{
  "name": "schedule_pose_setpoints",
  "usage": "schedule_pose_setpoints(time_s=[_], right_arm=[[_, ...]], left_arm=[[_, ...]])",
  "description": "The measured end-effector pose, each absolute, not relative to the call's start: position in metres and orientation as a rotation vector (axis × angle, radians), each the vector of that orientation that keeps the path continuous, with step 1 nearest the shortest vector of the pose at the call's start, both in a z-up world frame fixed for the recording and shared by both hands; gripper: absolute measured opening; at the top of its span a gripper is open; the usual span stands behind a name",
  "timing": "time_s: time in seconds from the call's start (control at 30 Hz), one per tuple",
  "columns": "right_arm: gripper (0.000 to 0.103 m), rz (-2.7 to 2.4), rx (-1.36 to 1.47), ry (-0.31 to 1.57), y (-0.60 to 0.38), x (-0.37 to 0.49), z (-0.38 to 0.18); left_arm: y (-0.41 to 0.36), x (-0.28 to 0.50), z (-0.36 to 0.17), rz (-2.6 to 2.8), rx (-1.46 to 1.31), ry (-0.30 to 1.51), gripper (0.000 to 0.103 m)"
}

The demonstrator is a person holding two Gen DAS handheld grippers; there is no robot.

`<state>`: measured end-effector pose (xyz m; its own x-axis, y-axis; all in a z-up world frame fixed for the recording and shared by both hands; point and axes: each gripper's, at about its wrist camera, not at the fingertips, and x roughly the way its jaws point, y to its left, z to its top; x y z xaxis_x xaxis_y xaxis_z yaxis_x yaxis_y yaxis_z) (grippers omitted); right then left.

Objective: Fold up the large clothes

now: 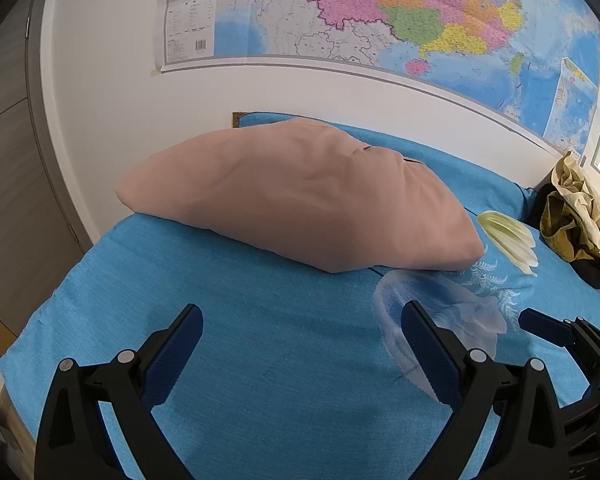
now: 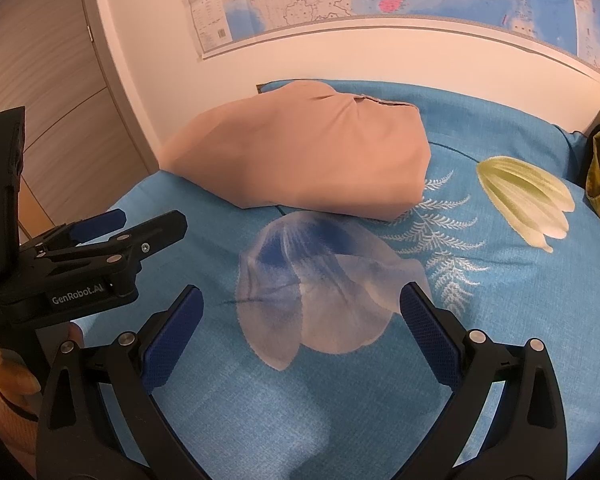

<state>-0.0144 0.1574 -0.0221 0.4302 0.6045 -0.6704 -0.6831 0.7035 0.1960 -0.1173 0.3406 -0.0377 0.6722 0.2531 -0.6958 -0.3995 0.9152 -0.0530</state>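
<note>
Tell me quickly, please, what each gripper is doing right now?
Left gripper: open, holding nothing, above the blue bedspread.
Right gripper: open, holding nothing, short of the folded tan garment.

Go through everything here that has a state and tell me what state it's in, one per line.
Left gripper: jaws open, holding nothing.
Right gripper: jaws open, holding nothing.
Pink garment: folded, lying on the bed.
Blue bedsheet: spread flat.
Olive clothes: crumpled in a heap.
</note>
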Motion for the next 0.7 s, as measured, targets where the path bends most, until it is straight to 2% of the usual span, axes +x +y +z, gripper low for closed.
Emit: schedule_pose_setpoints(time_s=[0.7], right_arm=[[0.097,0.804,-0.105,0.782,0.1541,-0.0153,-0.0224]], left_arm=[[0.3317,-0.1172,-0.0370,0.359,-0.198,0.739,0.096]])
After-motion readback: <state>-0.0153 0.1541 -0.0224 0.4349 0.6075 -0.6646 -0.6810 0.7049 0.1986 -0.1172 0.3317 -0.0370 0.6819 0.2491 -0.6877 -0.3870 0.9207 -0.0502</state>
